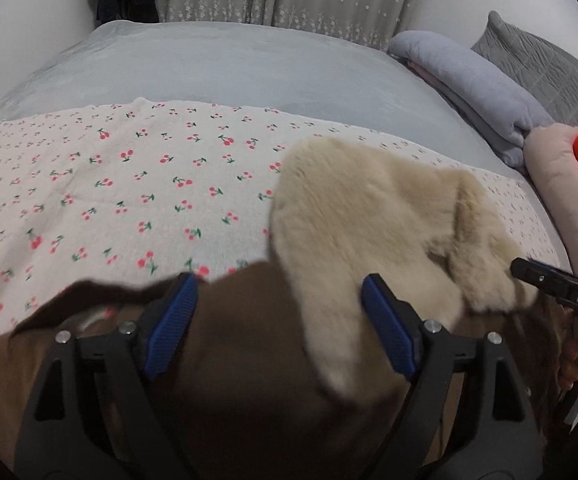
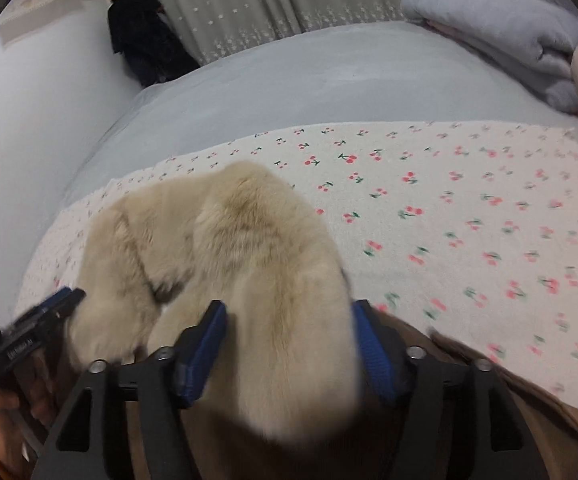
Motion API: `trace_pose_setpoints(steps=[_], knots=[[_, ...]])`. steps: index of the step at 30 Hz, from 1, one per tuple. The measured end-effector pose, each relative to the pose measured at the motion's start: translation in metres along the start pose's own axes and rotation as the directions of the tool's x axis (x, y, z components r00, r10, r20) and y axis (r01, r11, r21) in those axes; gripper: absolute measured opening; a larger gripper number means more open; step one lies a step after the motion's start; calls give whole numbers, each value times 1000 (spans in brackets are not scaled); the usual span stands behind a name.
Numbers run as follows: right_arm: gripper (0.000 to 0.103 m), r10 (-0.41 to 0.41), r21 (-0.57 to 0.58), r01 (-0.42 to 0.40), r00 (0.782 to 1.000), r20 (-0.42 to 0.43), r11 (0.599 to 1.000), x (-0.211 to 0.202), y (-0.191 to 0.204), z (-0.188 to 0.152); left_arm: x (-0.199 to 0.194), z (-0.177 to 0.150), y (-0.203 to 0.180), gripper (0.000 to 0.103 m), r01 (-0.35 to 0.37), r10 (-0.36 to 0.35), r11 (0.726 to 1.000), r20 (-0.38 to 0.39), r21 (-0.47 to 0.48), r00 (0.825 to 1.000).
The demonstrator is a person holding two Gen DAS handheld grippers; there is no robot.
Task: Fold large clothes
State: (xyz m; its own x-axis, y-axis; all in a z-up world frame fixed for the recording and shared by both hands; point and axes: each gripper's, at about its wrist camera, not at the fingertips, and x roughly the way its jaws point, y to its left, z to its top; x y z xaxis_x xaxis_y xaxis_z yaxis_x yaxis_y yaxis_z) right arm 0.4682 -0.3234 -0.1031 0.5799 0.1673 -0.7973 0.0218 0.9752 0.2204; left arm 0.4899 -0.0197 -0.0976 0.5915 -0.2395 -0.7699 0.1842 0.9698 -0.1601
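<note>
Both grippers open: left gripper (image 1: 279,320) over brown garment (image 1: 249,380), right gripper (image 2: 289,340) astride cream fur trim (image 2: 229,248), nothing pinched. Cherry-print sheet (image 1: 109,184) at 12 o'clock.

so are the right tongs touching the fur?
Cannot tell. In the right wrist view the fur bulges between the open right tongs, hiding the pad faces; blur masks any contact or gap.

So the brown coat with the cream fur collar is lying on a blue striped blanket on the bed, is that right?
Not quite. The blanket under the brown coat with the cream fur collar is white with red cherries, not blue striped. The left wrist view shows it plainly. The rest holds: it lies on the bed.
</note>
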Motion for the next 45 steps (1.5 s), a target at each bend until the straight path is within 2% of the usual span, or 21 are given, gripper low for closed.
trace_pose_setpoints(steps=[3,6,10,13,17,19,23,25,27,28,29,31,33,34,36,37,40,42,43,44,45], knots=[[82,-82,-50,84,996,43,995,-34,-6,-14,-30,-14,-8,89,-31,32,999,-19,30,999],[84,-183,-79,190,978,97,979,-84,-25,-38,-56,-33,-11,93,-63,64,997,-36,36,997],[86,-345,-145,354,935,85,924,-125,-50,-67,-85,-69,-11,93,-61,63,998,-78,27,995],[86,-335,-100,328,940,-60,939,-141,-90,-87,-107,-97,-14,94,-42,46,998,-93,40,995],[86,-354,-11,354,931,-87,935,-173,-132,-114,-129,-124,-19,93,-37,41,998,-86,43,995],[86,-334,43,340,936,-116,939,-181,-149,-127,-139,-139,-22,94,-23,26,999,-84,31,996],[86,-335,60,349,927,-167,935,-164,-160,-152,-149,-159,-32,94,6,-4,1000,-98,20,995],[84,-372,42,388,906,-203,921,-138,-162,-162,-153,-170,-39,94,24,-22,1000,-103,13,994],[58,-420,10,433,878,-228,901,-125,-166,-169,-155,-176,-43,94,36,-35,999,-112,6,993],[32,-398,22,413,889,-227,910,-123,-167,-170,-157,-179,-46,94,36,-35,999,-117,1,992],[22,-394,36,411,894,-214,911,-128,-167,-169,-159,-182,-47,94,34,-34,999,-122,-3,992],[13,-464,13,469,878,-121,883,-156,-154,-161,-164,-186,-48,94,43,-43,999,-122,0,992],[12,-482,18,483,876,-21,876,-195,-145,-154,-168,-189,-53,94,57,-53,998,-124,26,991],[10,-510,27,509,860,36,860,-221,-143,-150,-169,-190,-55,94,60,-54,997,-127,46,990],[2,-594,64,591,796,114,804,-267,-151,-146,-173,-194,-60,94,55,-45,996,-129,77,991],[3,-657,93,651,743,126,753,-288,-164,-145,-175,-195,-61,94,56,-45,995,-126,84,991],[3,-754,165,738,655,57,654,-310,-213,-153,-182,-202,-63,94,78,-68,993,-116,90,991],[2,-848,147,844,527,-49,516,-299,-252,-171,-188,-207,-61,94,90,-80,992,-115,87,990],[2,-855,144,856,511,-84,497,-299,-264,-180,-190,-210,-59,94,89,-79,993,-115,82,990],[2,-846,164,853,516,-135,495,-295,-279,-191,-194,-213,-54,94,84,-75,994,-115,73,990],[2,-825,211,836,541,-164,506,-297,-290,-204,-196,-215,-52,94,80,-71,995,-115,67,991]])
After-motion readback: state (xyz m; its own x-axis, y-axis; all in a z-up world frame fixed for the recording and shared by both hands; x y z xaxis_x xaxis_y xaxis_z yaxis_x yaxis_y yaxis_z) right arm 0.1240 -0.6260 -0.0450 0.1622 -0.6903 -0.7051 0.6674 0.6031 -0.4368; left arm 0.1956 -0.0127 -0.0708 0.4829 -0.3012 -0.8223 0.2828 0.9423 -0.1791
